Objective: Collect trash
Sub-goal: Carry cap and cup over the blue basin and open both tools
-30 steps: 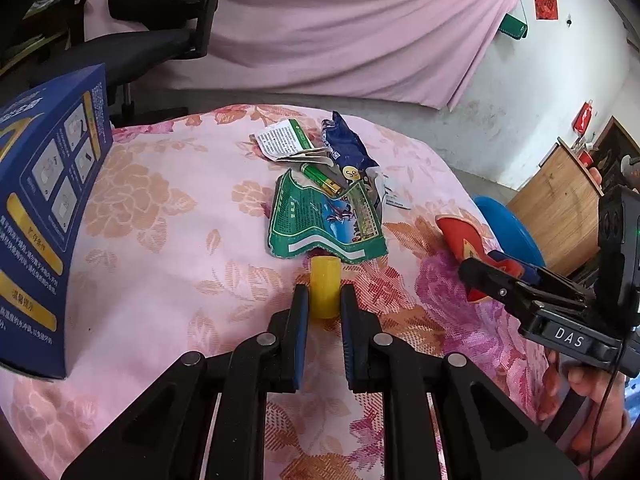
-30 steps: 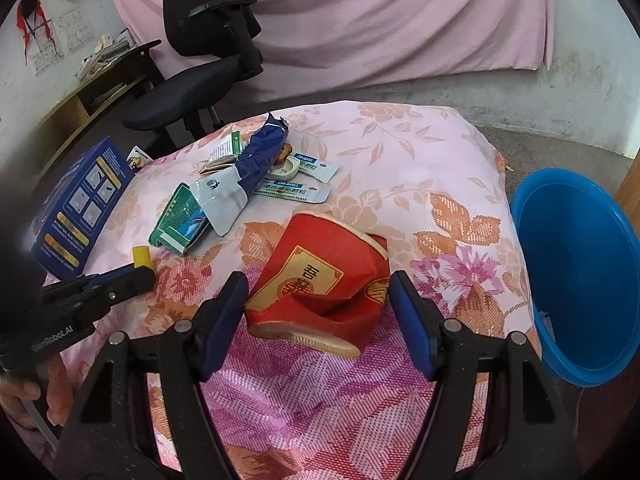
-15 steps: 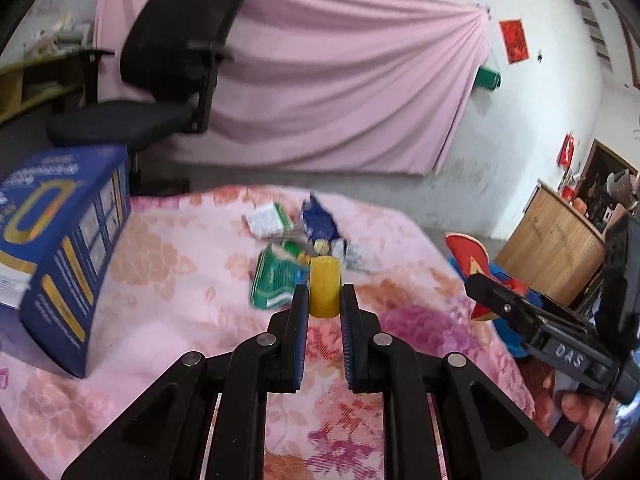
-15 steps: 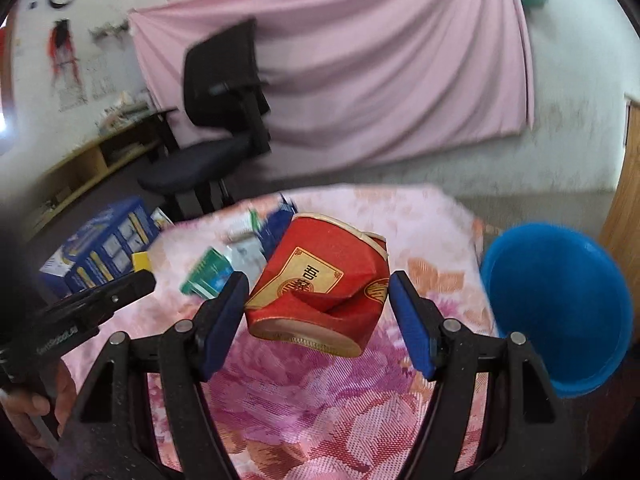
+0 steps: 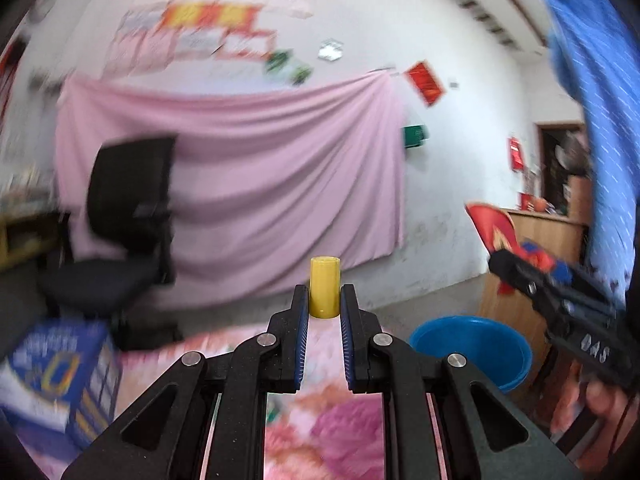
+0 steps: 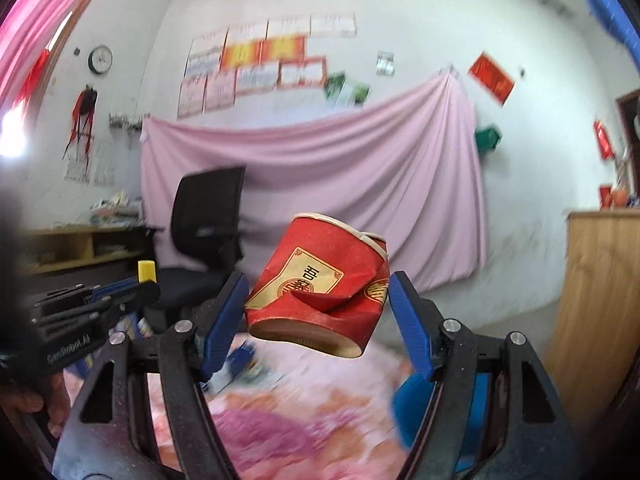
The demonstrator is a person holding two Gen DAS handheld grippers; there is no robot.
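Trash is now airborne: a crushed red paper cup (image 6: 320,286) sits clenched in the right gripper (image 6: 318,308), a small yellow plastic cylinder (image 5: 325,287) in the left gripper (image 5: 325,312), both raised off the floral-clothed bench (image 5: 320,432) within a second. Next, likely, the round blue plastic basin (image 5: 472,350) just beside the bench.

"DAS" is printed in white on the right gripper (image 5: 516,268) body. The left gripper (image 6: 146,286) says "GenRobot.AI" on its side. The red cup (image 6: 320,284) has a gold label with Chinese characters, can't really make them out. The wall posters (image 6: 260,68) and blue box (image 5: 60,368) are too blurry to read.
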